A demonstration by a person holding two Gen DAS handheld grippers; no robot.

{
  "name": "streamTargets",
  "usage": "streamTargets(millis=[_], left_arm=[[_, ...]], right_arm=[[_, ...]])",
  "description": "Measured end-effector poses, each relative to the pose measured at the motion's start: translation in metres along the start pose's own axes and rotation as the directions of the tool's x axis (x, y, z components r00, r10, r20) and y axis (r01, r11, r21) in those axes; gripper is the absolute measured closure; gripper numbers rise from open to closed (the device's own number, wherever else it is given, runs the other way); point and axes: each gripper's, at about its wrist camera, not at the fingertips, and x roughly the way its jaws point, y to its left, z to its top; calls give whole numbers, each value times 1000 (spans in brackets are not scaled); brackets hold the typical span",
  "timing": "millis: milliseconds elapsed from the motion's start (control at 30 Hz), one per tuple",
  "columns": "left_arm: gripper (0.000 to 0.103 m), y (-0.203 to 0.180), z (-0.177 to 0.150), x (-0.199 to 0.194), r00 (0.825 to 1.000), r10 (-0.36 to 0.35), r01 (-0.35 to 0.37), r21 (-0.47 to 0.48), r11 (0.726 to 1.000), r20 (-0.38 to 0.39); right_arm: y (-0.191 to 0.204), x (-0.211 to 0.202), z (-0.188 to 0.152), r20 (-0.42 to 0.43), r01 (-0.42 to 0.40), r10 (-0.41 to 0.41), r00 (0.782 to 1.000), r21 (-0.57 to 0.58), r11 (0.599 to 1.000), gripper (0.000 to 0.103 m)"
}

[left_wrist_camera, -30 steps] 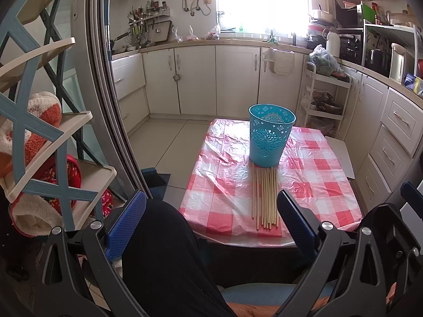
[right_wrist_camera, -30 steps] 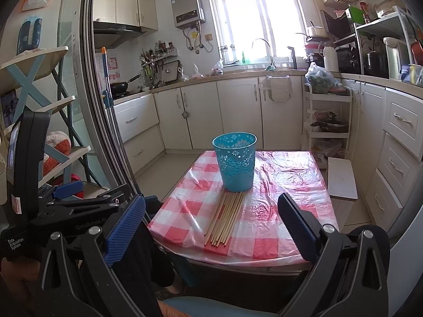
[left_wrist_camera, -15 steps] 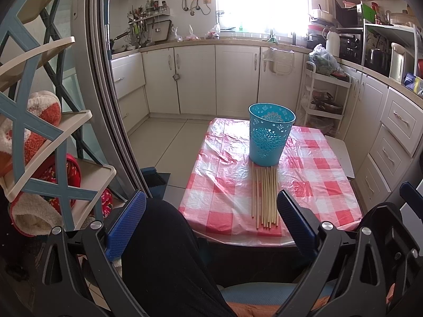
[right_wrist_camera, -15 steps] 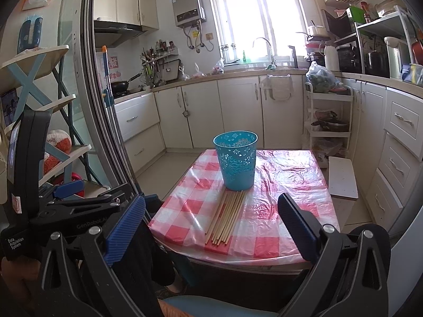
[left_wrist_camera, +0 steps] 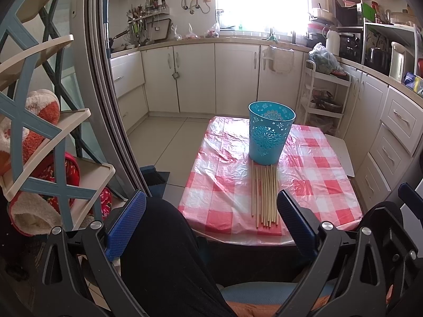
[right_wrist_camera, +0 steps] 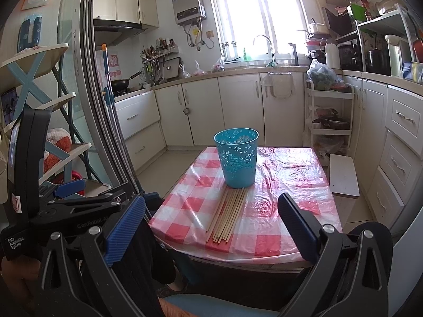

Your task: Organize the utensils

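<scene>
Holding both grippers back from the table (left_wrist_camera: 312, 185), I see the left gripper (left_wrist_camera: 211, 224) and the right gripper (right_wrist_camera: 211, 227) spread wide with nothing between their blue pads. The chopsticks (left_wrist_camera: 264, 195) lie in a neat row on the red-checked cloth, far ends touching the foot of the upright teal basket (left_wrist_camera: 269, 134) — well ahead of either tool. From the left wrist view, a dark-clothed leg (left_wrist_camera: 169, 259) fills the space under my left fingers, between them and the table edge. From the right wrist view, the left gripper's black body (right_wrist_camera: 66, 211) sits beside my right one. A shelf rack (left_wrist_camera: 45, 137) with red and white cloth items stands at my left, beyond a curved door frame (left_wrist_camera: 111, 105).
</scene>
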Motion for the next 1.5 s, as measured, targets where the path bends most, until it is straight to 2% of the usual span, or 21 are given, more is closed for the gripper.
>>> streamTargets(millis=[167, 333, 600, 633, 667, 733, 767, 933, 1033, 1200, 1367, 1500], left_arm=[[8, -2, -6, 5, 1000, -1, 1, 4, 1000, -14], [8, -8, -7, 26, 999, 7, -6, 30, 1000, -40], [8, -14, -3, 89, 990, 7, 1, 61, 998, -138], [8, -14, -3, 99, 988, 7, 2, 59, 998, -152], [8, -14, -2, 109, 986, 5, 5, 56, 998, -166], [8, -16, -1, 127, 983, 3, 7, 51, 999, -184], [8, -17, 2, 135, 981, 1, 9, 50, 999, -194], [8, -30, 5, 181, 967, -23, 36, 48, 998, -252], [8, -34, 7, 205, 960, -29, 43, 44, 998, -278], [8, -39, 9, 245, 946, -32, 46, 35, 998, -322], [8, -43, 12, 276, 935, -33, 48, 33, 998, -353], [8, -52, 10, 302, 920, -42, 64, 44, 997, -390]], right_arm=[[-1, 6, 0, -19, -3, 3, 1000, 2, 1000, 7], [-9, 25, 0, -64, 13, -13, 998, 0, 1000, 7], [-38, 100, -8, -197, 46, -45, 979, 3, 999, 8], [-42, 111, -10, -216, 44, -41, 975, 7, 999, 14], [-48, 123, -12, -239, 37, -33, 971, 15, 999, 25], [-59, 149, -16, -293, 38, -20, 956, 56, 998, 37], [-66, 161, -18, -316, 31, -2, 949, 87, 996, 50], [-84, 223, -34, -408, 57, 5, 913, 140, 989, 75], [-91, 253, -38, -437, 73, -1, 900, 148, 986, 83], [-93, 291, -41, -463, 86, -16, 886, 130, 988, 88], [-94, 309, -43, -476, 95, -42, 878, 88, 992, 91], [-92, 311, -43, -478, 68, -62, 876, -5, 998, 94]])
